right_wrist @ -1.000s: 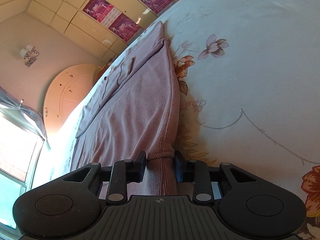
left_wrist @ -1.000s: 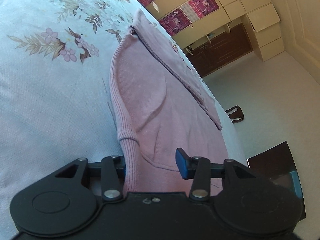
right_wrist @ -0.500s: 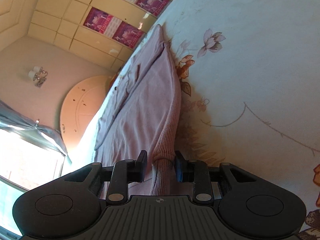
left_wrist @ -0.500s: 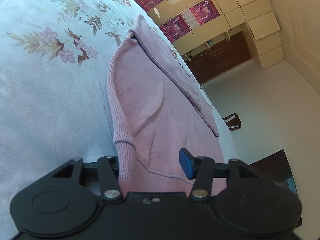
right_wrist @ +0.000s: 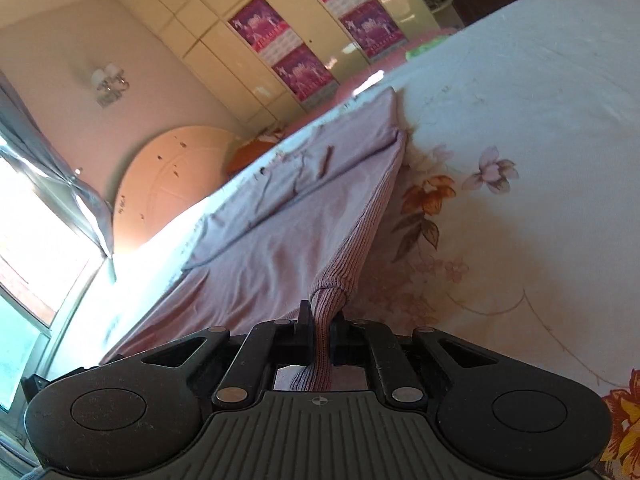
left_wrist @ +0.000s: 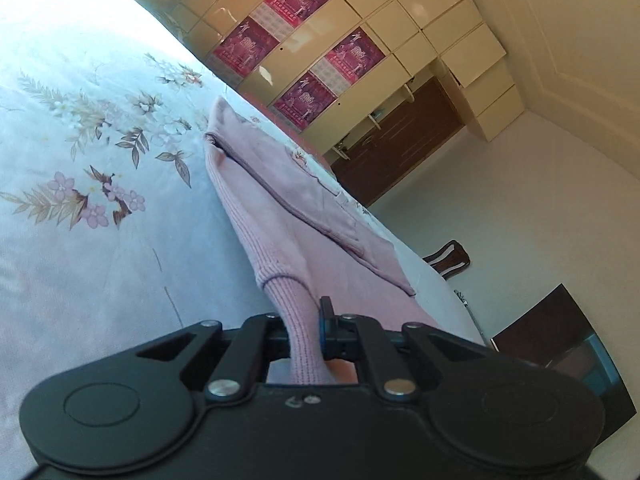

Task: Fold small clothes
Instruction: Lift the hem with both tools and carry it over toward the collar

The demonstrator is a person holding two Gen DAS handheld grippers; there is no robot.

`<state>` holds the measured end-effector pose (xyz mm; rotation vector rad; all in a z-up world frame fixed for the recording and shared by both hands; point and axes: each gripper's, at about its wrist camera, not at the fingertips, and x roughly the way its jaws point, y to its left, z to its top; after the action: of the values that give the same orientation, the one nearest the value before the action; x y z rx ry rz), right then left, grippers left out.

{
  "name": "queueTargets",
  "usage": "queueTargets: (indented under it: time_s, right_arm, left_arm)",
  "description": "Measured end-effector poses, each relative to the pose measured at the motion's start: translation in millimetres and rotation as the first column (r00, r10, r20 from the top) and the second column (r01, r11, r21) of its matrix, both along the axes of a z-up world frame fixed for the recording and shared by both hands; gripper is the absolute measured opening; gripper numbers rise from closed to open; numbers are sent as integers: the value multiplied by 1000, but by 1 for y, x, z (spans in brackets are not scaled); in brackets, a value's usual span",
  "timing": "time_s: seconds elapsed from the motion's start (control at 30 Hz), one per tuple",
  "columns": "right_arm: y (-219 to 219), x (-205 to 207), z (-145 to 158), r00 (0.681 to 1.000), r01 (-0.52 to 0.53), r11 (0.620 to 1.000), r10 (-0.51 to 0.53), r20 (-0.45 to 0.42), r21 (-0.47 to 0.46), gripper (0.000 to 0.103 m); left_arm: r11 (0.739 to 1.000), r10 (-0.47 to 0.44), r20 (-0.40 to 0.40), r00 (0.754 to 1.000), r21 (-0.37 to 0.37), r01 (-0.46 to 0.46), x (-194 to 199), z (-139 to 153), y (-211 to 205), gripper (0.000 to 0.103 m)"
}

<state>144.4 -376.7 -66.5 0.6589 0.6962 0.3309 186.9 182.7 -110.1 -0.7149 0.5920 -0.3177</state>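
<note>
A pink knitted garment (left_wrist: 280,184) lies lengthwise on the flowered bedsheet (left_wrist: 80,260), with a folded flap on top. Its near ribbed corner is lifted off the sheet, and my left gripper (left_wrist: 302,316) is shut on that ribbing. In the right wrist view the same pink garment (right_wrist: 280,248) rises from the bedsheet (right_wrist: 520,120) to my right gripper (right_wrist: 322,318). Its jaws are closing, with the other ribbed corner pinched between the pads. The fabric stretches taut from both grips towards the far end.
A cream wardrobe with magenta posters (left_wrist: 304,44) stands beyond the bed. Right of the bed are pale floor, a dark wooden chair (left_wrist: 448,260) and a dark box (left_wrist: 560,344). A rounded headboard (right_wrist: 168,176) and a bright window (right_wrist: 36,240) show in the right wrist view.
Both grippers went from open around the ribbed hem to shut on it. Both have risen, lifting the near edge of the garment off the sheet.
</note>
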Motion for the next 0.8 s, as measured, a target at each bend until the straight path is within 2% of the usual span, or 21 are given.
queueTargets:
  time_s: [0.07,0.13,0.23,0.33,0.47,0.6,0.8]
  right_arm:
    - [-1,-1,-13,1000,-2,1000,2,-22,-16,6]
    - [3,8,-46,984,-17,997,4,-181,-70,6]
    - [0,2,-54,983,39,999,-40,-178,-7,6]
    - [3,0,-52,984,40,999,-44,-174,-27,6]
    - [0,4,-50,982,53,999,-51,-183,9,6]
    - [-3,7,-35,986,63,998,-58,-159,28,6]
    - [-2,15,-1,994,63,998,-60,-87,28,6]
  left_arm:
    - [999,8,-88,996,37,-5,4,-14,-1,5]
    - [998,15,-218,976,59,-2,10,-37,-4,5]
    - [998,54,-196,979,-24,-60,2,-47,3,5]
    - [996,61,-200,978,-47,-72,3,-49,7,5]
    - [996,65,-193,979,-48,-75,3,-45,7,5]
    - [989,78,-165,983,-108,-96,2,-36,8,5]
    - [982,94,-107,990,-152,-110,9,-12,7,5]
